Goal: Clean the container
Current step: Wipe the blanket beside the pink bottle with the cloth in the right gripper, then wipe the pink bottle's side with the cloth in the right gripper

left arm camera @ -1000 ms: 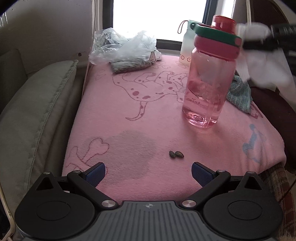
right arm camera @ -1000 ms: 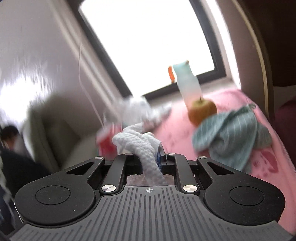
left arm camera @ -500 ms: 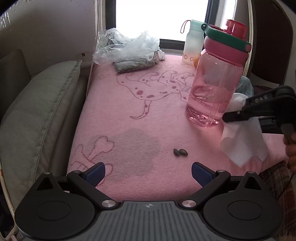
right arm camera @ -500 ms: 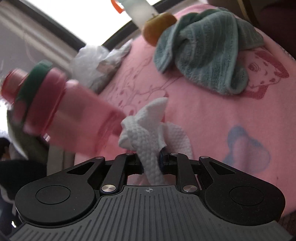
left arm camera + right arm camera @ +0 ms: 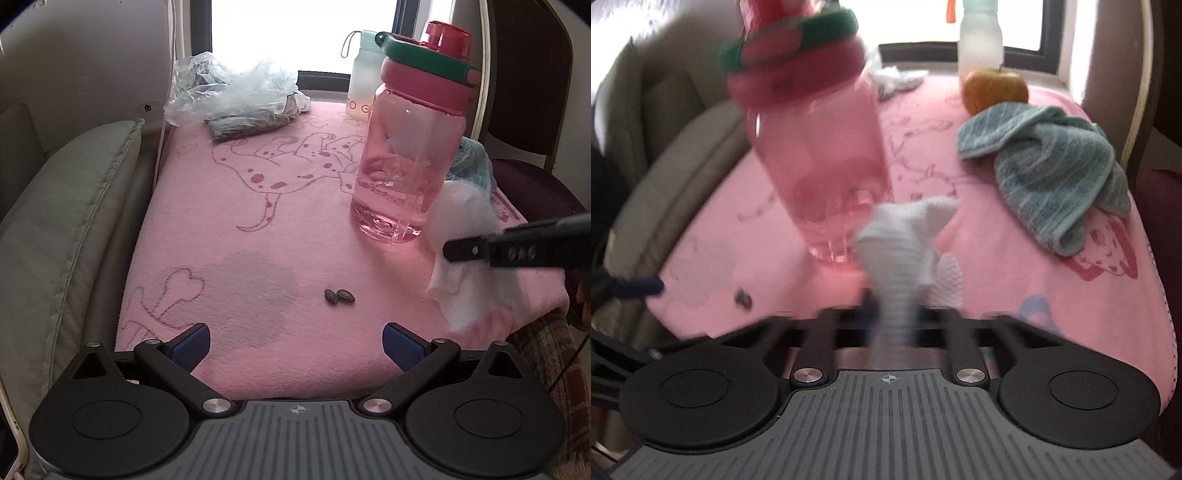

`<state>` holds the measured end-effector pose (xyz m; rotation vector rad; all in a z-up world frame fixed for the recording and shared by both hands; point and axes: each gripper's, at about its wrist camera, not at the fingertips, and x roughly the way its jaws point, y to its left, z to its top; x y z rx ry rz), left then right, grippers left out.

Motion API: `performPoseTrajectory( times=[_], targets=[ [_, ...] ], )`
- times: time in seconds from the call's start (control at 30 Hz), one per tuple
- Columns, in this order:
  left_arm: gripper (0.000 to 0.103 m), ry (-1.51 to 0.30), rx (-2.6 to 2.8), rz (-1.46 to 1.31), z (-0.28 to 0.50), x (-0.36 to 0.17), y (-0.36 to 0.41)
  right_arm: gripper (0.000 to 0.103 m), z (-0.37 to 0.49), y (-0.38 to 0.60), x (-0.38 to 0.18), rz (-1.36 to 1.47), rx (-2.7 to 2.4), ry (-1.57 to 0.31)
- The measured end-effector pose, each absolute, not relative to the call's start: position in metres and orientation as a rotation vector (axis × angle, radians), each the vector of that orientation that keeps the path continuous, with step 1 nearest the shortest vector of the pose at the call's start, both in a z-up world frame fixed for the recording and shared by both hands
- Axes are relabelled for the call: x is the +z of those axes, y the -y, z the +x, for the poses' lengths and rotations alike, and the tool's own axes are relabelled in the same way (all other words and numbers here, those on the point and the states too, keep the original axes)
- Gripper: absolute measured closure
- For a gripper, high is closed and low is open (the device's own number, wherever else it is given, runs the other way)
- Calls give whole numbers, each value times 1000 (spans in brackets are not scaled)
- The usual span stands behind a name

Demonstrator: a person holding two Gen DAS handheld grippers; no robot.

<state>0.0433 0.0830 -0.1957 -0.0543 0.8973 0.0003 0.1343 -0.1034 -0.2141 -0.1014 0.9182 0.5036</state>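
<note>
A clear pink bottle (image 5: 406, 155) with a red and green lid stands upright on the pink blanket (image 5: 258, 206); it also shows blurred in the right wrist view as the bottle (image 5: 820, 162). My right gripper (image 5: 894, 314) is shut on a white paper towel (image 5: 905, 240), whose tip sits beside the bottle's base. From the left wrist view the paper towel (image 5: 465, 258) hangs right of the bottle, under the right gripper (image 5: 448, 251). My left gripper (image 5: 295, 341) is open near the blanket's front edge, holding nothing.
Two dark seeds (image 5: 339, 296) and a damp grey patch (image 5: 255, 291) lie ahead of the left gripper. A teal cloth (image 5: 1052, 166), an apple (image 5: 995, 90) and a frosted bottle (image 5: 980, 37) sit at the back right. A plastic bag (image 5: 236, 96) is back left; a grey cushion (image 5: 62, 229) borders the left.
The right gripper came down with the paper towel from beside the bottle's lid to beside its base. The left gripper edged a little closer to the bottle.
</note>
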Motion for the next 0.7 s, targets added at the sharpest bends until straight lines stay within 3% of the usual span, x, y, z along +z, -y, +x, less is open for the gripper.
performPoseTrajectory(
  times=[0.17, 0.43, 0.57, 0.7],
  targets=[
    [3, -904, 10, -61, 45, -197, -85, 95, 120, 95, -185, -98, 620, -867],
    [3, -904, 0, -56, 45, -196, -83, 94, 108, 95, -87, 33, 722, -570],
    [3, -906, -6, -54, 45, -196, -82, 94, 122, 96, -99, 115, 745, -611],
    [3, -903, 2, -49, 44, -195, -83, 94, 136, 95, -147, 143, 652, -781]
  ],
)
